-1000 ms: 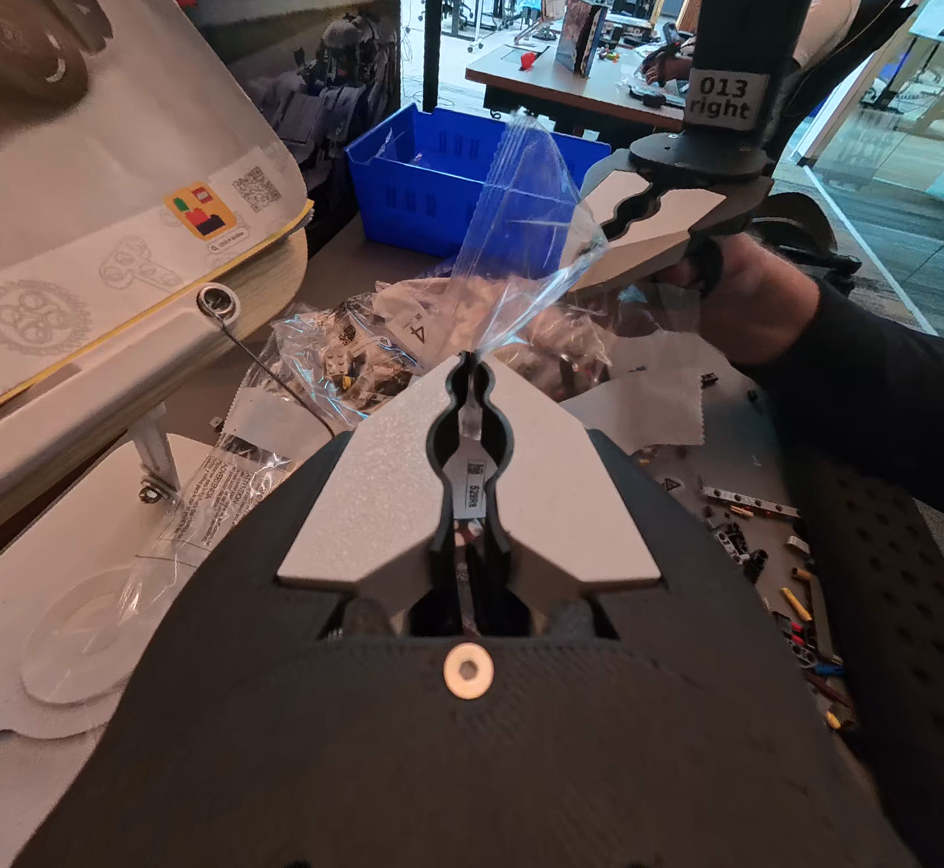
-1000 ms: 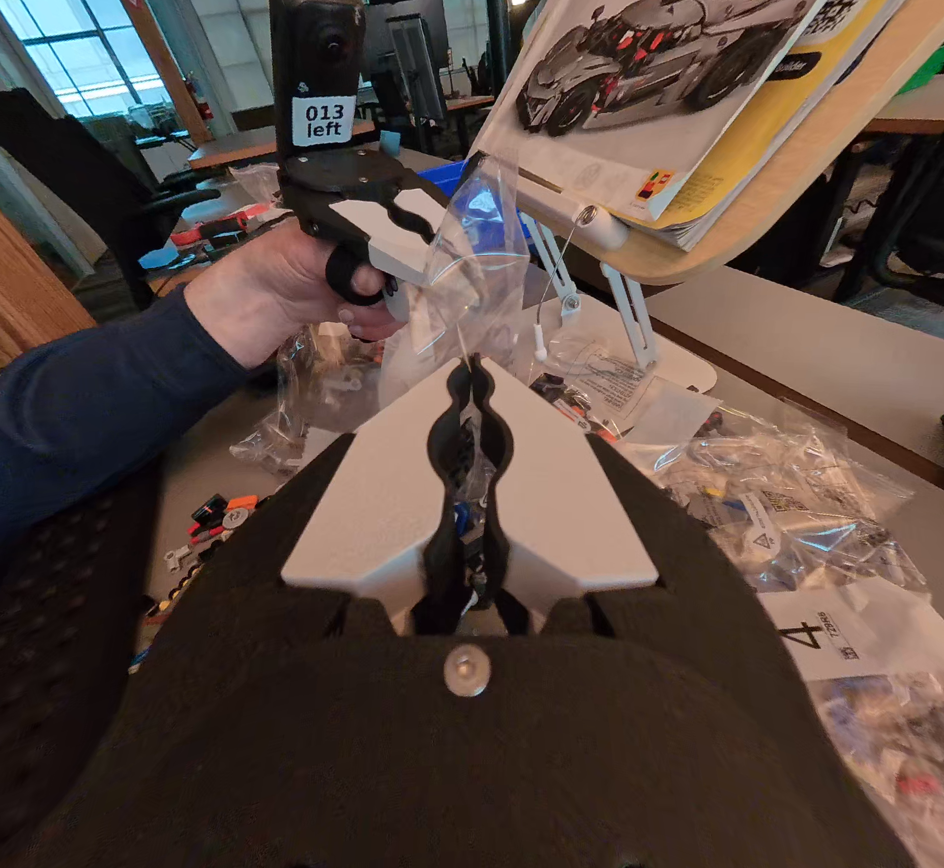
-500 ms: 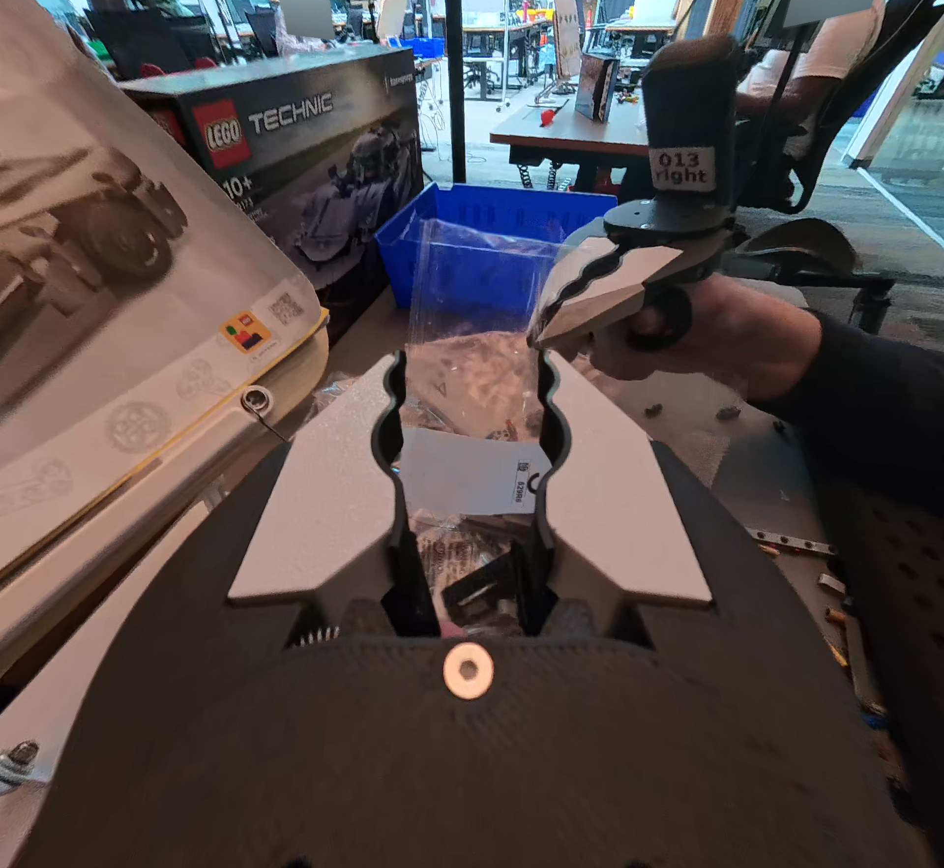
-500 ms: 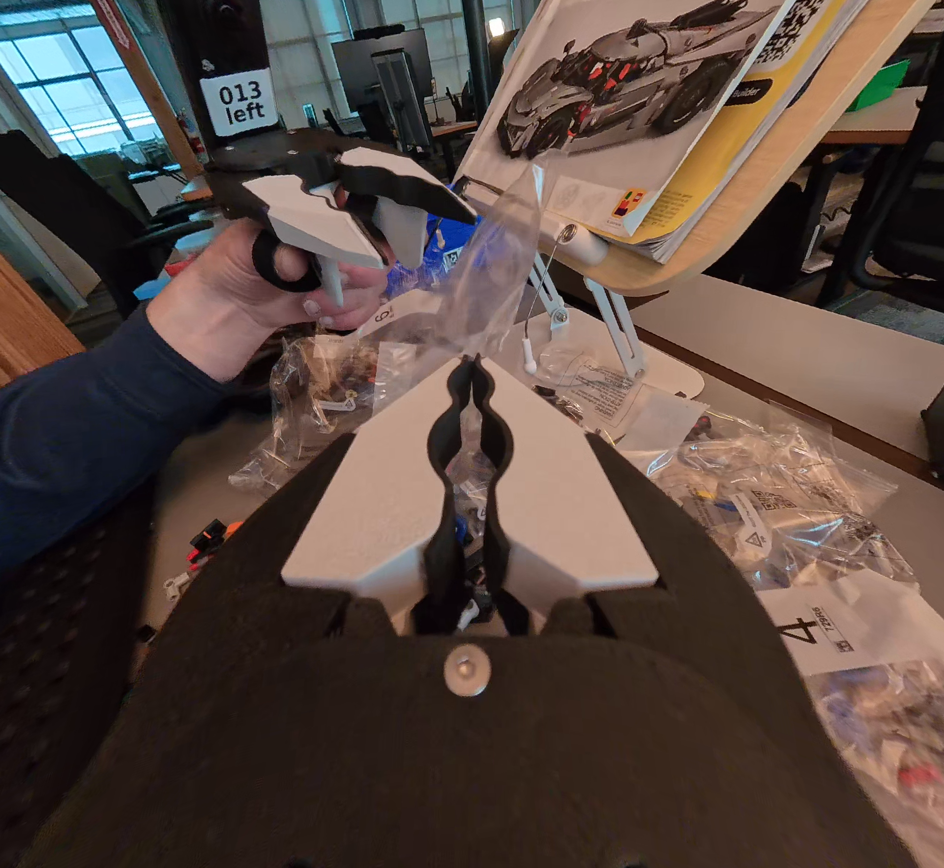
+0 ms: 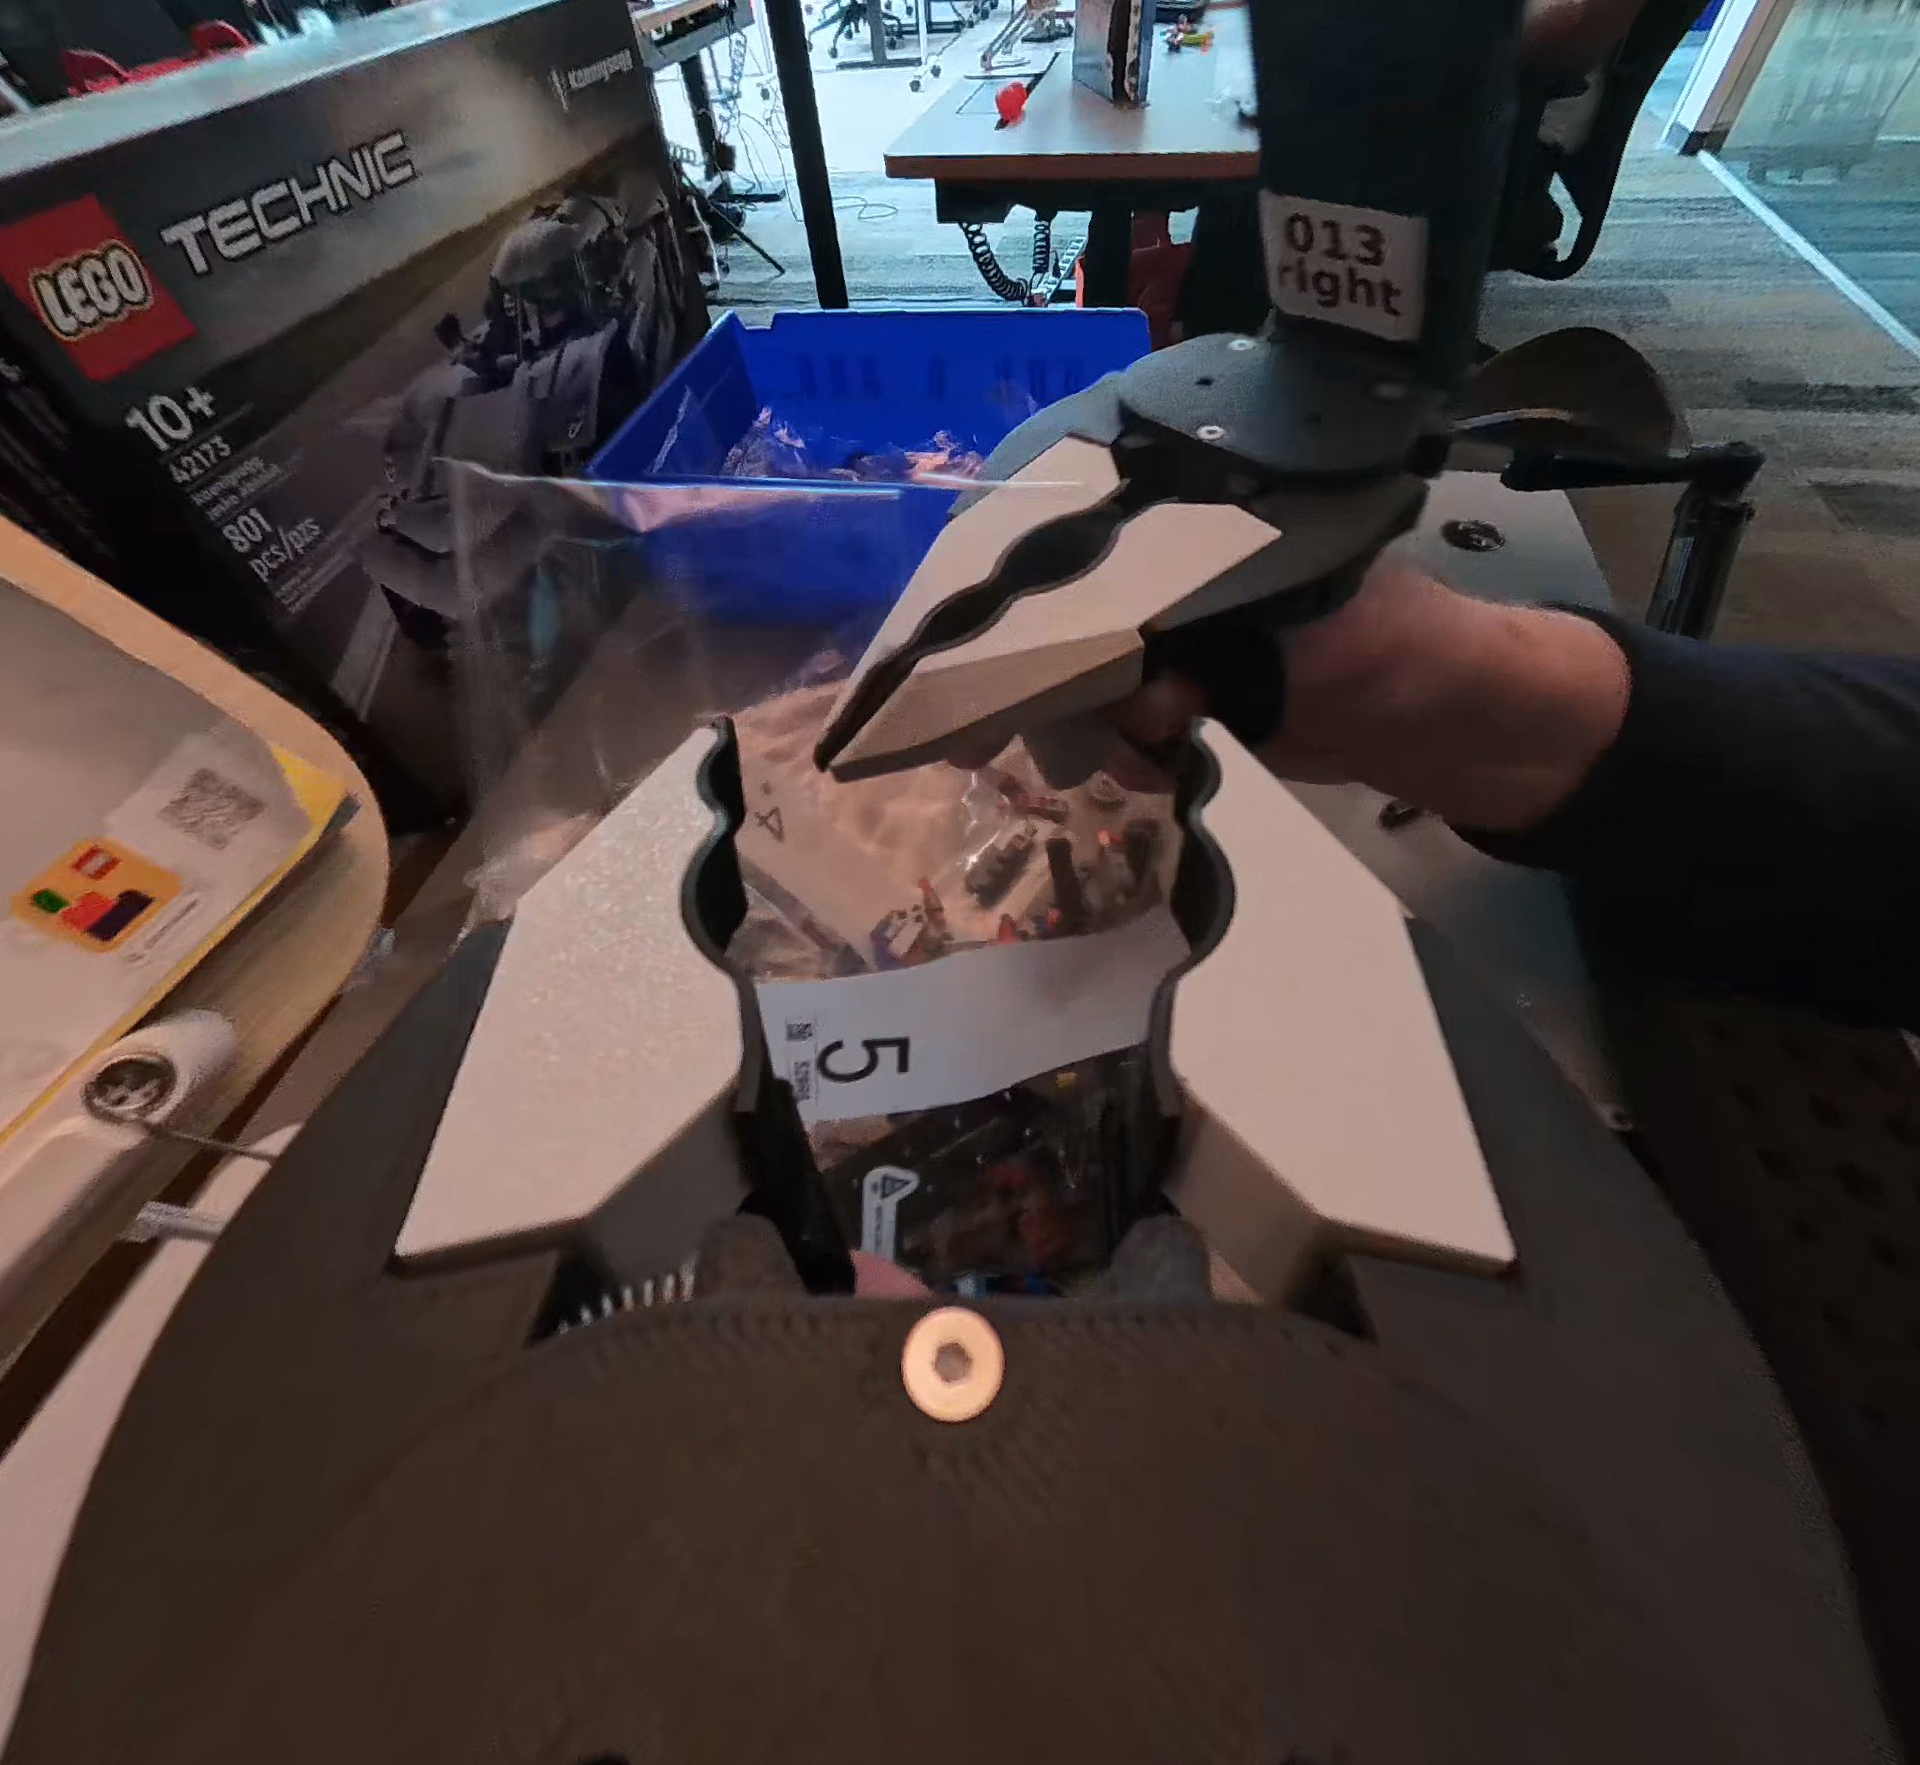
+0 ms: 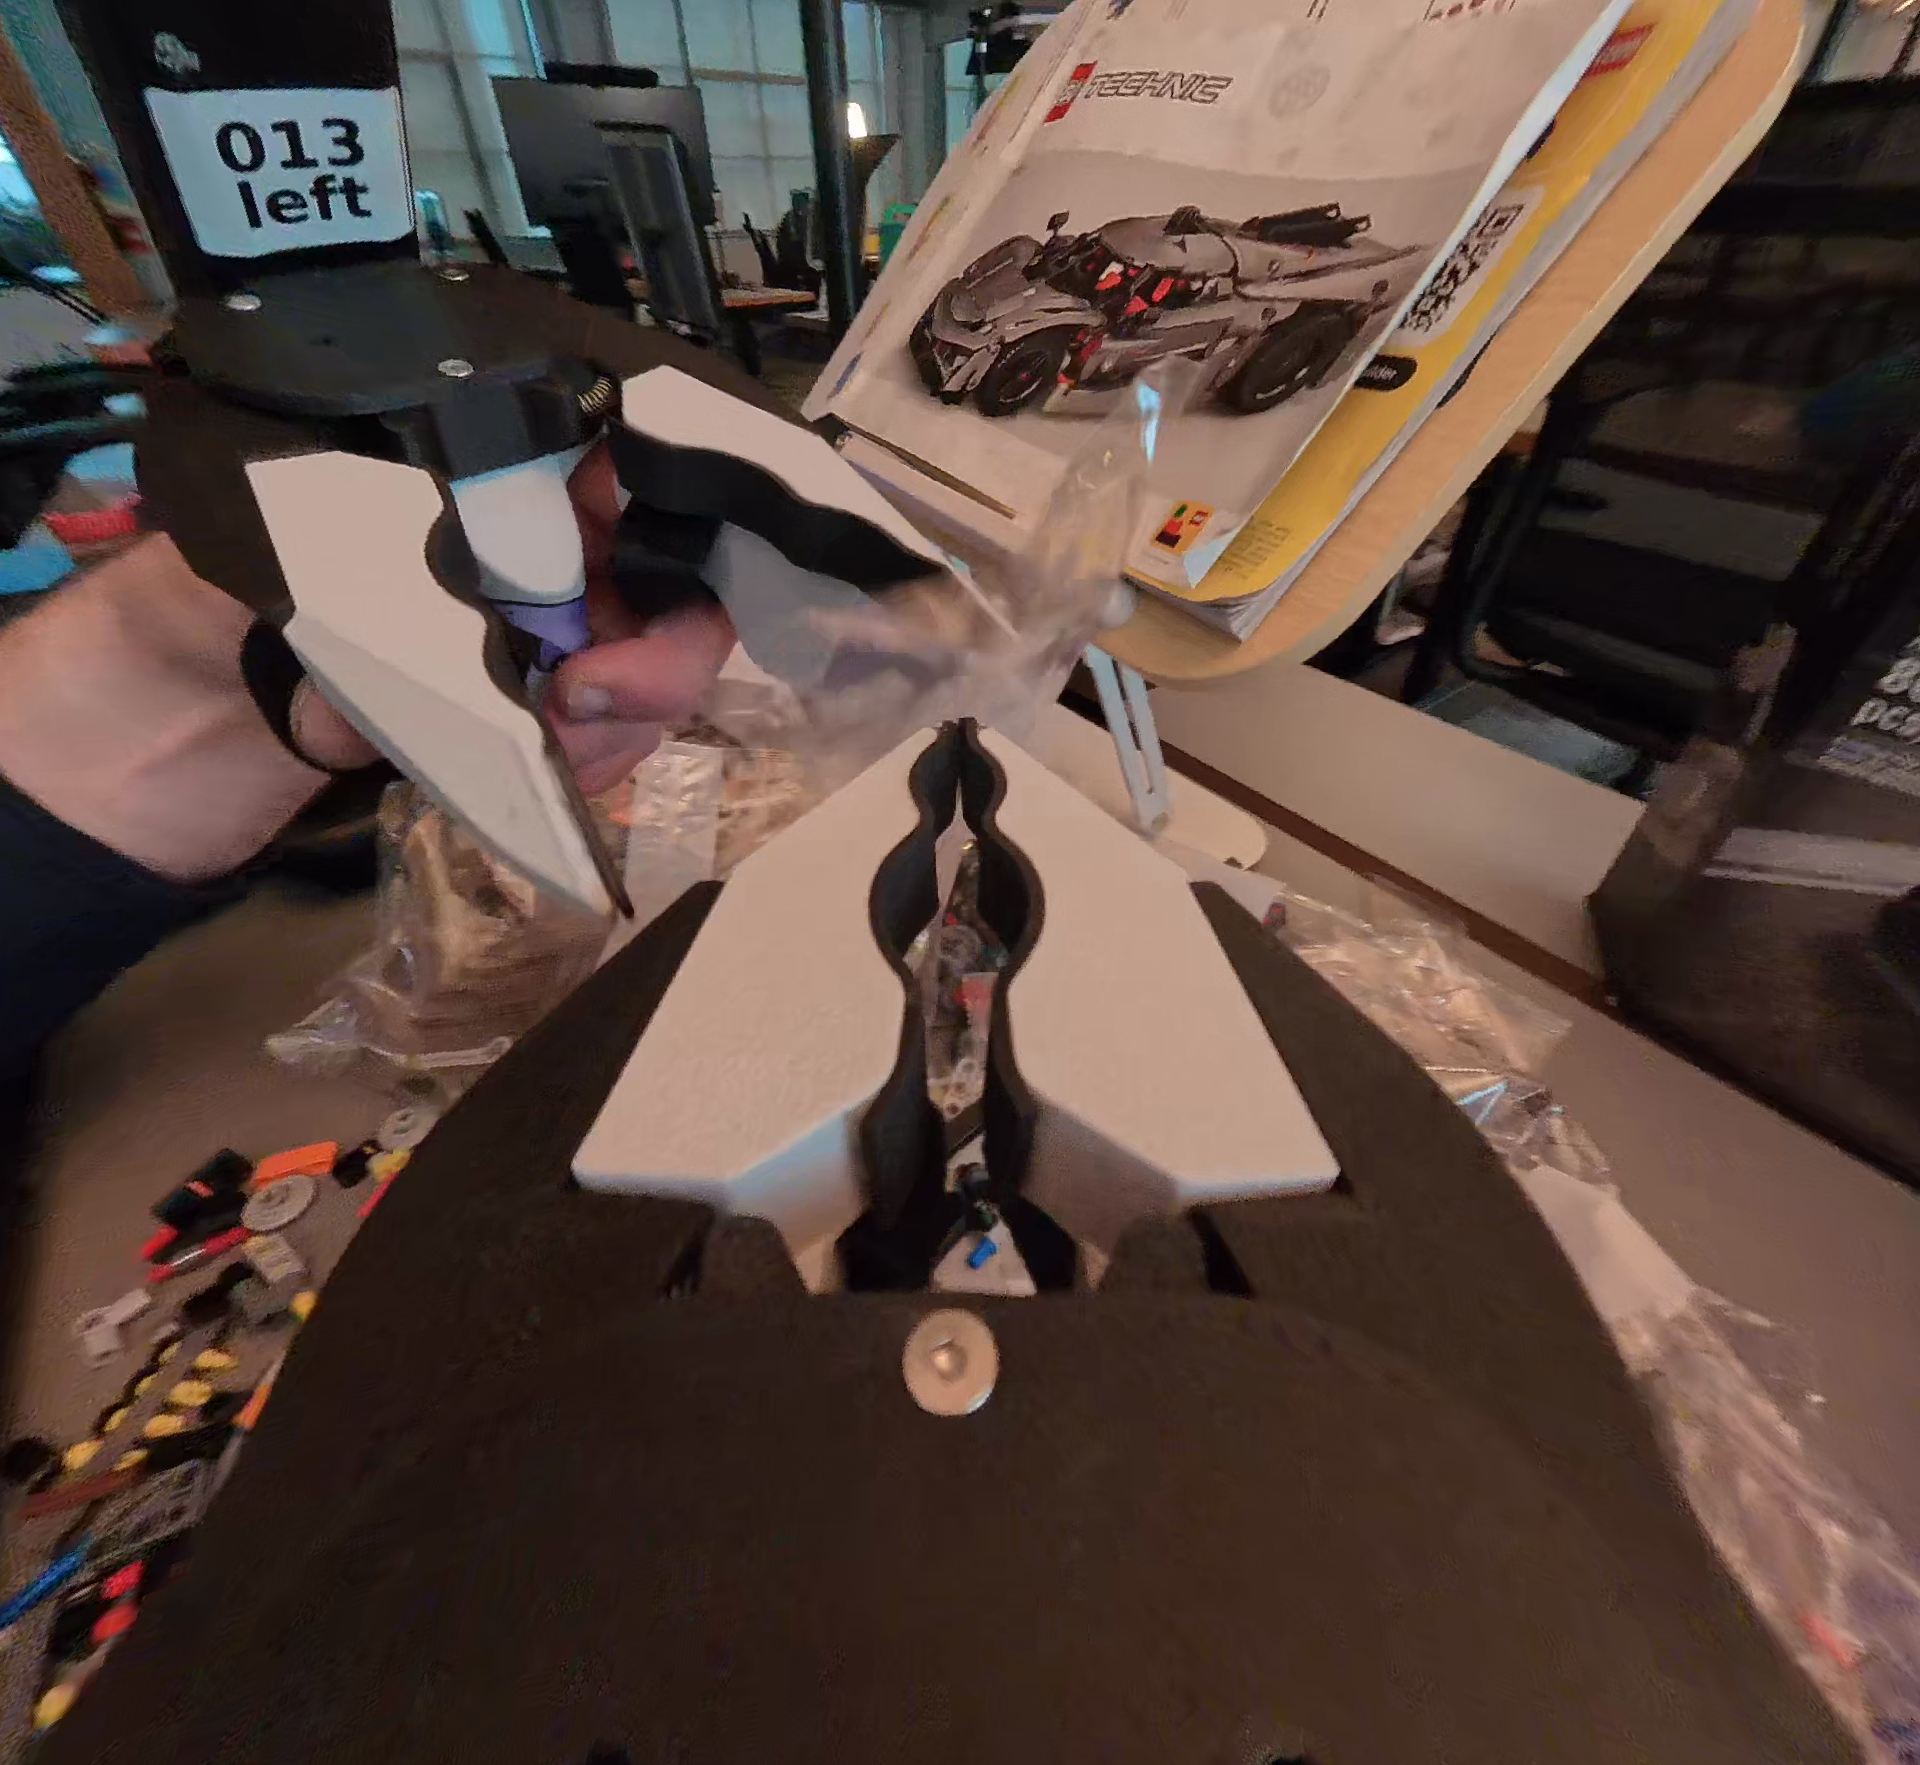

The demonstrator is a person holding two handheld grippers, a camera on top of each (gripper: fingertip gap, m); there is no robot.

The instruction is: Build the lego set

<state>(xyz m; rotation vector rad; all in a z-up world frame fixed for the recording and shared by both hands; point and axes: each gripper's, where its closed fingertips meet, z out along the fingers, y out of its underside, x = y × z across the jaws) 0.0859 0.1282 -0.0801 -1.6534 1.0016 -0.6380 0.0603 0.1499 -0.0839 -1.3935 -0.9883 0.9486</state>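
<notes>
Clear, crinkled plastic of an empty bag (image 6: 1049, 572) is being pinched at one corner by the right gripper (image 6: 961, 728), its wavy-edged white fingers pressed together. Only the left wrist view is showing the bag's sheet spread in front of the blue bin (image 5: 862, 427) and the dark set box (image 5: 343, 281). The left gripper (image 5: 956, 759) is being held wide apart, gripping nothing, above a numbered bag of pieces (image 5: 966, 1019). Loose pieces (image 6: 208, 1227) are being shown on the table only by the right wrist view, along with the propped manual (image 6: 1226, 281).
</notes>
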